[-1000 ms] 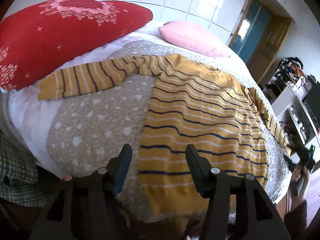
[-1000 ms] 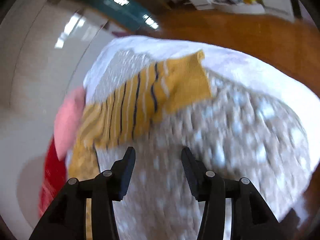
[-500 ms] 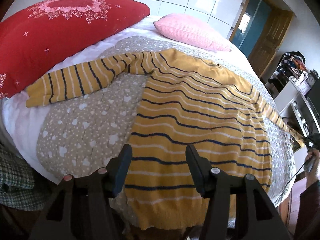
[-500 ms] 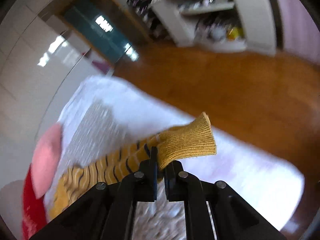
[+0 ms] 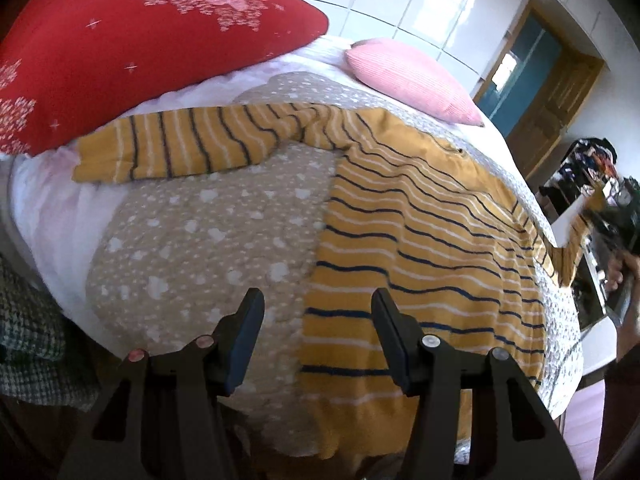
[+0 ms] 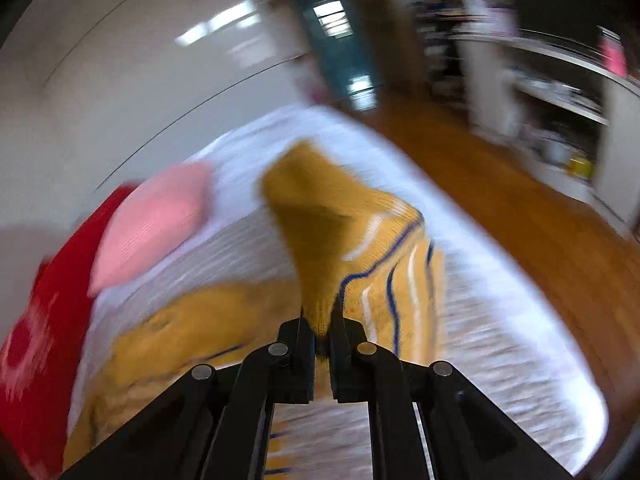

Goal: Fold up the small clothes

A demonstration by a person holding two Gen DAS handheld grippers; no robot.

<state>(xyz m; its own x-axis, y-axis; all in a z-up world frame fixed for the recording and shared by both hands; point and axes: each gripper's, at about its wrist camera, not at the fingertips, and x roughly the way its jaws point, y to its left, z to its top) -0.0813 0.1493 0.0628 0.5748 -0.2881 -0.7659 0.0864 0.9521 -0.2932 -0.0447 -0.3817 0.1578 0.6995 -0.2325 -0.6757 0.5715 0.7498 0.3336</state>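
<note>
A mustard sweater with navy and white stripes (image 5: 420,232) lies flat on the bed, one sleeve (image 5: 176,148) stretched out to the left. My left gripper (image 5: 318,328) is open and empty, hovering over the sweater's near hem edge. My right gripper (image 6: 322,320) is shut on the cuff of the other sleeve (image 6: 320,232) and holds it lifted above the bed; in the left wrist view that raised sleeve (image 5: 568,248) and the right gripper (image 5: 616,232) show at the far right.
The bed has a beige heart-print quilt (image 5: 208,240) over white bedding. A red pillow (image 5: 140,48) and a pink pillow (image 5: 408,76) lie at the head. A wooden floor (image 6: 540,216), shelves (image 6: 560,96) and a teal door (image 5: 520,68) are beyond the bed.
My right gripper closed on the right sleeve's cuff, lifted it and swung it toward the sweater's body. My left gripper stayed open and shifted a little left along the hem.
</note>
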